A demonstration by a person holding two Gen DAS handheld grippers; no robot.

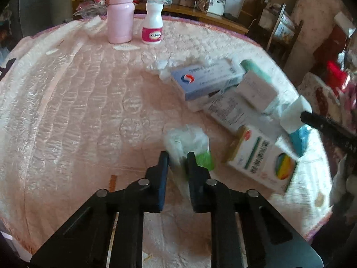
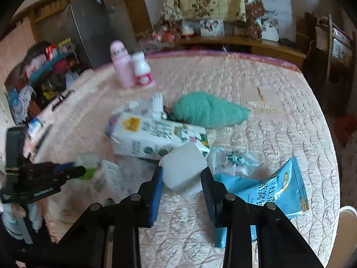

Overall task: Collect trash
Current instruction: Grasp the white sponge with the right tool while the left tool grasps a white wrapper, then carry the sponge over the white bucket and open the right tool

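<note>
Trash is lying in a heap toward the right edge of the table [image 1: 67, 93], and we are working at its near side. Our left gripper [image 1: 177, 156] is pinching a crumpled clear wrapper with a green end [image 1: 189, 143], its fingers closed on it. Our right gripper [image 2: 181, 174] is clamping a white foam block [image 2: 184, 167] just beside a milk carton [image 2: 156, 137] and a blue packet [image 2: 272, 192]. Two bottles, pink [image 1: 119, 13] and white [image 1: 152, 24], are standing at the far edge.

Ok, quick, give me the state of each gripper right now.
Left gripper: shut on a crumpled plastic wrapper with a green end.
Right gripper: shut on a white box.
</note>
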